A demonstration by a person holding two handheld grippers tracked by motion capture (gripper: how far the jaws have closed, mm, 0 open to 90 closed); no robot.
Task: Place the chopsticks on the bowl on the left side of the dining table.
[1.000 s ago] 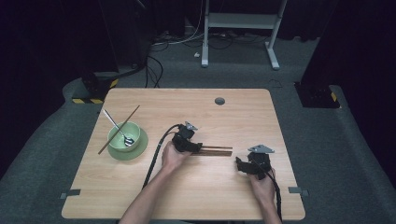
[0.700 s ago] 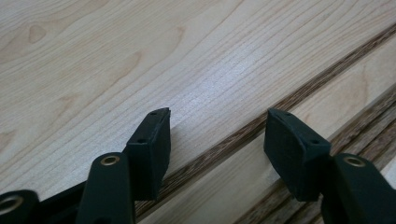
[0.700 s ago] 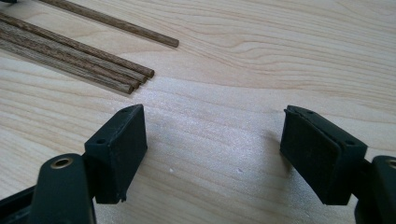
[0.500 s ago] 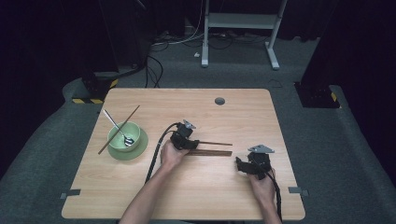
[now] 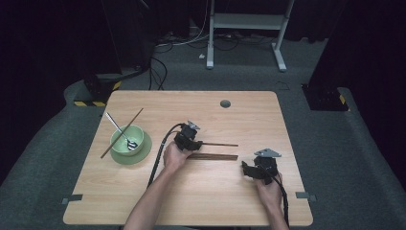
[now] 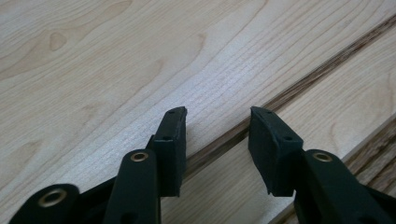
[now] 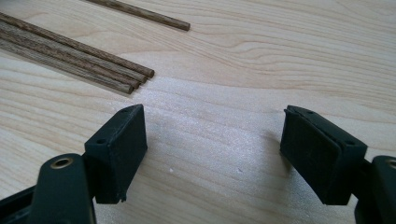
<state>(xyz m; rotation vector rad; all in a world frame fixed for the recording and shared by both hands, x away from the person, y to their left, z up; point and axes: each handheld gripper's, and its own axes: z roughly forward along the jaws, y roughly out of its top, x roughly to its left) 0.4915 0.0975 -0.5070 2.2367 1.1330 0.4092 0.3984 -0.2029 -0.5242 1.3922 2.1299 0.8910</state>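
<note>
Pale wood-grain counter [image 5: 143, 191] carries everything, with dark carpet and a white desk frame beyond it. Nearest the person, the right gripper [image 7: 212, 154] hovers low over bare wood with its fingers [image 7: 116, 149] wide apart and nothing between them; a bundle of dark chopsticks [image 7: 79, 58] lies a little ahead of it, ends roughly flush. Farther in, the left gripper [image 6: 217, 140] straddles a single chopstick [image 6: 289, 91] that lies by itself just beyond the bundle. Its fingers [image 6: 170, 144] have just been closing, but a gap shows on both sides of the stick, so the pads do not press on it yet.

That stick looks light, stiff and thin, with a smooth rounded surface, so it would likely roll or twist out of a loose pinch. Flat on the wood it gives little to get under; I would judge a hold across its width near the thicker end, pads low against the counter, the safest. Squeezing hard should not hurt it.

Farther off to the left stands a green bowl [image 5: 125, 143] on a matching plate, with a spoon [image 5: 118, 129] in it and another chopstick [image 5: 122, 133] leaning across its rim
</note>
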